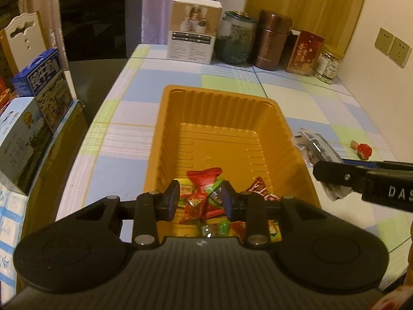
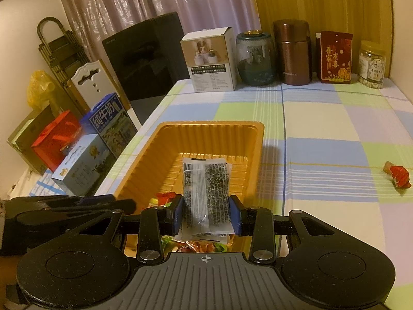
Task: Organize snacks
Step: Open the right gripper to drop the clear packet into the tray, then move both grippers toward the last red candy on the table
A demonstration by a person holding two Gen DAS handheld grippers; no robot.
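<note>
Snacks (image 1: 206,201) are piling at the near end of the orange tray (image 1: 222,108); my left claw (image 1: 201,199) is hanging slightly parted over them, my right claw (image 2: 206,213) gripping a clear packet (image 2: 205,188) above the tray.

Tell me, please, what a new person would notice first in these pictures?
First the orange tray in the middle of the checked tablecloth, with bright candies piled at its near end. Next, the right gripper holding a clear black-speckled snack packet over the tray, while the left gripper hangs just above the candies. A lone red candy lies apart on the cloth to the right.
</note>
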